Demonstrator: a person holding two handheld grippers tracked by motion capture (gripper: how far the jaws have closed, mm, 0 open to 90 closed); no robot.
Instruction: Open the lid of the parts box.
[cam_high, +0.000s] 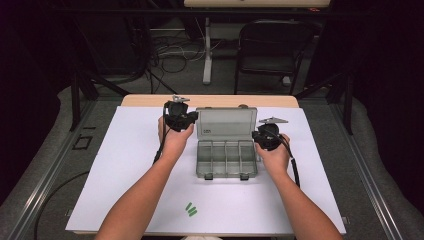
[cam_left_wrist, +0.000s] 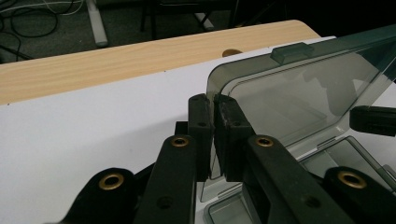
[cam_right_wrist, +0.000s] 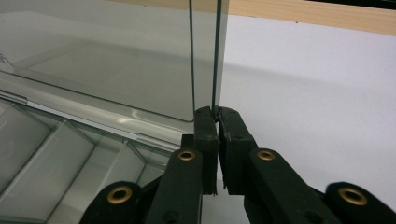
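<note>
Smoky translucent plastic compartment box (cam_high: 227, 158) sits mid-table on the white sheet (cam_high: 125, 165), its hinged lid (cam_high: 226, 122) standing upright. Left gripper (cam_left_wrist: 214, 116) pinches the lid's left edge, right gripper (cam_right_wrist: 215, 122) its right edge. Judgement: swing both together, equal pace, so the lid doesn't twist or drag the base.

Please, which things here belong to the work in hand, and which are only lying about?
In use:
- grey see-through plastic compartment box, its lid standing open
- left gripper, shut on lid edge
- right gripper, shut on lid edge

Lying about:
- small green strips on the white sheet
- black chair behind the table
</note>
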